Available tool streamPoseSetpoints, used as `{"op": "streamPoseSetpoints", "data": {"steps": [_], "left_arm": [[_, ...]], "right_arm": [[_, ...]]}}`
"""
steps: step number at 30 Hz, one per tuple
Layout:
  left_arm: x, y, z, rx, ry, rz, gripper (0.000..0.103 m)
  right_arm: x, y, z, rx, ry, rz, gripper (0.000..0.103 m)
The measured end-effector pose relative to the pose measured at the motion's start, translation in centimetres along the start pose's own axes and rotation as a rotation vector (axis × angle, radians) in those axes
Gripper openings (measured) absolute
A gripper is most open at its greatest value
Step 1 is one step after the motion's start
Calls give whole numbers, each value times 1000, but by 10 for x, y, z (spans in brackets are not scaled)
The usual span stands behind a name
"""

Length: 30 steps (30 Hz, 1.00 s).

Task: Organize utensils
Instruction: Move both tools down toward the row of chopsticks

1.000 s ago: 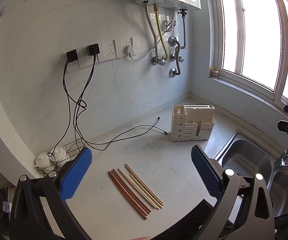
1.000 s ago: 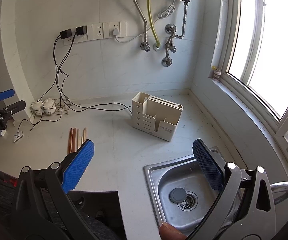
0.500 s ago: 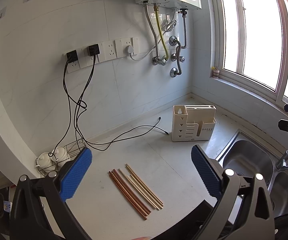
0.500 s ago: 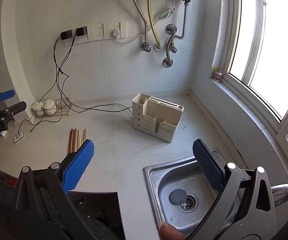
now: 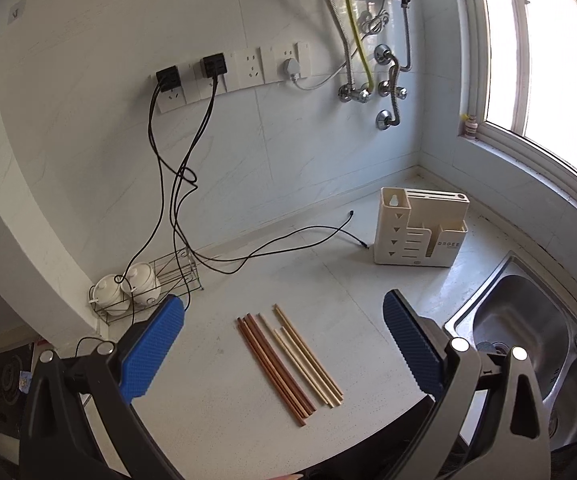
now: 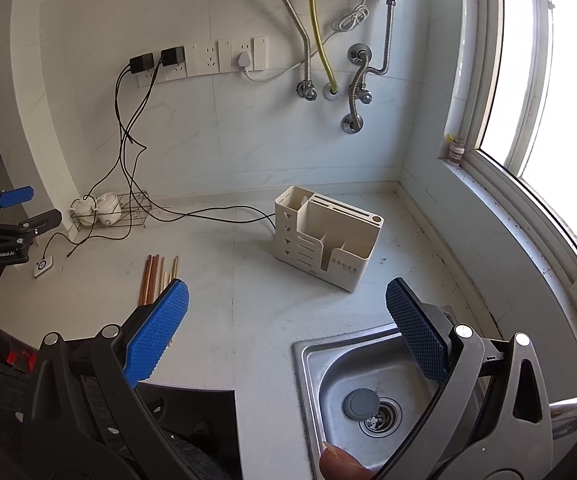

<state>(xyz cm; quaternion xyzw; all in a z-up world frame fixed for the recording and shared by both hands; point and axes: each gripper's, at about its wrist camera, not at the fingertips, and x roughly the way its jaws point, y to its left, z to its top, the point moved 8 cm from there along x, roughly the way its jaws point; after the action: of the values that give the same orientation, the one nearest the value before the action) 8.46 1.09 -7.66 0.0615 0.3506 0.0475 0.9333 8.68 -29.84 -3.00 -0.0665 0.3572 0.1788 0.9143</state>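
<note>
Four reddish-brown chopsticks [image 5: 274,368], four pale chopsticks [image 5: 306,356], one cream utensil holder [image 5: 418,234], two white ceramic pots [image 5: 126,290]

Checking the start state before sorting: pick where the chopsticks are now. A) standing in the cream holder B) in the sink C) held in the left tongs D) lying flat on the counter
D: the chopsticks lie flat in a row on the counter, apart from the cream holder, with the left tongs open and empty.
</note>
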Motion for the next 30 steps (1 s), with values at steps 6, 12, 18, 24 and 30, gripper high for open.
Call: {"op": "streamPoseSetpoints", "data": {"steps": [6, 12, 18, 24, 30], "left_arm": [[33, 16, -35, -70, 144, 100, 98], [66, 31, -70, -158, 248, 169, 98], [82, 51, -97, -221, 282, 179, 98], [103, 83, -110, -272, 299, 156, 98], [139, 102, -131, -263, 343, 80, 98]], "right_arm": [[34, 11, 7, -21, -14, 116, 95], [66, 33, 14, -38, -68, 188, 95], [103, 69, 21, -43, -66, 216, 95], [144, 108, 32, 8, -3, 186, 95], [180, 134, 33, 67, 65, 135, 95]]}}
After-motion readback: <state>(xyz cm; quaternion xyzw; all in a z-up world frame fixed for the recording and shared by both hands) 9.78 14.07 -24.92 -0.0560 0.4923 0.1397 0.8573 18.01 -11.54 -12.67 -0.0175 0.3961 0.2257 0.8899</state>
